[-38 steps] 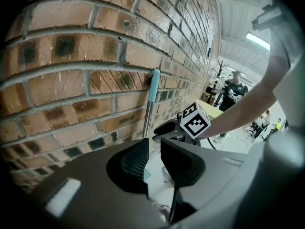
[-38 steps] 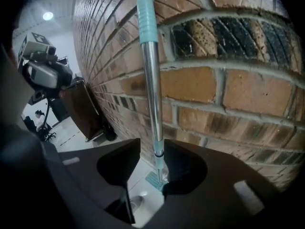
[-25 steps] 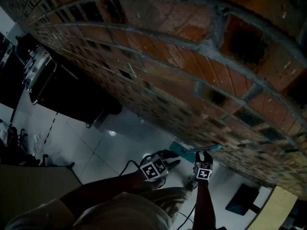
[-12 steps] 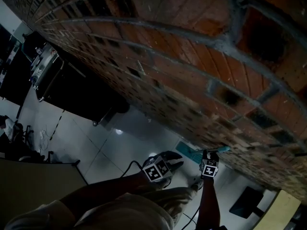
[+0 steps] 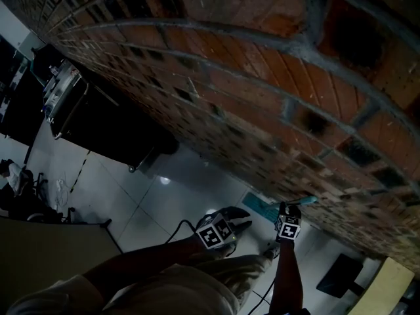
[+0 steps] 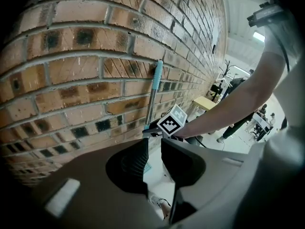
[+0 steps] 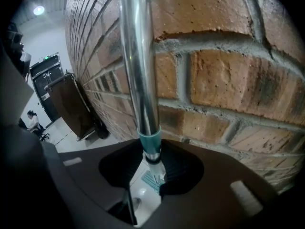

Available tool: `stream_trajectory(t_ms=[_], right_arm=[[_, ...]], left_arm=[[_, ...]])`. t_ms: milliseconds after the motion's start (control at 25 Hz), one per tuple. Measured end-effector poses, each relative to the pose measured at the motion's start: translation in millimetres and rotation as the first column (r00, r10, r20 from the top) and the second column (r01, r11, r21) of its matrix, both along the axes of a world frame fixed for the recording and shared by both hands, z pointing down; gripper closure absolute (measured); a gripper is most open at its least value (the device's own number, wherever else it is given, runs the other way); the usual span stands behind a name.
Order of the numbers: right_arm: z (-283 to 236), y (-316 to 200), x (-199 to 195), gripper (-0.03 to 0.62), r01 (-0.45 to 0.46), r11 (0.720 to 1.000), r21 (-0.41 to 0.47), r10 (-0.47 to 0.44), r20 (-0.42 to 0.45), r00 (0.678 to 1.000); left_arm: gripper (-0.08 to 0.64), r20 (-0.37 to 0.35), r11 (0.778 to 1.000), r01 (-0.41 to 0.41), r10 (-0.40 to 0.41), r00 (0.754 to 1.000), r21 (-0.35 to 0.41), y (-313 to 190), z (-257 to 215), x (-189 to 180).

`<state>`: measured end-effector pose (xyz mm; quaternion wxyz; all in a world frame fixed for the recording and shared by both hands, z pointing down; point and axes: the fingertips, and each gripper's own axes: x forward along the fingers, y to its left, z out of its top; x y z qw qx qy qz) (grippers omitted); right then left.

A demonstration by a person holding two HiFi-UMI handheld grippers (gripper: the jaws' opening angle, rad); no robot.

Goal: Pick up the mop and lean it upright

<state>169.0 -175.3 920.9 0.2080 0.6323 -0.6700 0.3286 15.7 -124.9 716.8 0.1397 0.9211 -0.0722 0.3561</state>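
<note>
— Closer together the right gripper's point(image 7: 143, 175) jaws had just been drawn around the mop pole point(image 7: 138, 70), with a sliver of gap left. The left gripper point(image 6: 153, 161) was held parted and empty.
— The pole was judged already propped upright on the brick wall point(image 5: 262, 97), lower centre, over pale tiled floor point(image 5: 131, 195).
</note>
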Motion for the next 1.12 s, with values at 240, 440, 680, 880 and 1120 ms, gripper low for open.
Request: stream_trajectory(t_ms=[240,440,680,880,1120], right_arm=[[-2.3,3.1,-1.0,0.477,0.009,1.0,0.001,-0.009,0.009,1.0],[-2.7,20.5,-8.2,0.479,0.018,0.999,-0.041,-0.018,0.001,1.0],[-12.8,41.1,-17.0,0.479,0.021,0.999,-0.035,-0.021,-0.002,1.0],[-28.6,52.2,-17.7,0.479,0.009,1.0,-0.014,-0.009,-0.007,1.0],[-61.3,60.9,-15.2,0.479,-0.021,1.0,0.012,0.021,0.003,1.0]], left_arm=[[0.456,0.032,1.0,-0.006,0.006,0.999,-0.006,5.6,5.7,-3.9],[0.453,0.024,1.0,-0.007,0.007,1.0,0.002,4.3,4.4,-1.6],[0.447,0.035,1.0,-0.027,0.027,0.999,0.002,7.7,7.8,0.2],[0.443,0.015,0.999,-0.044,0.044,0.999,0.023,8.2,6.0,5.0],[0.443,0.009,0.998,-0.065,0.064,0.998,0.016,11.8,2.4,6.4]])
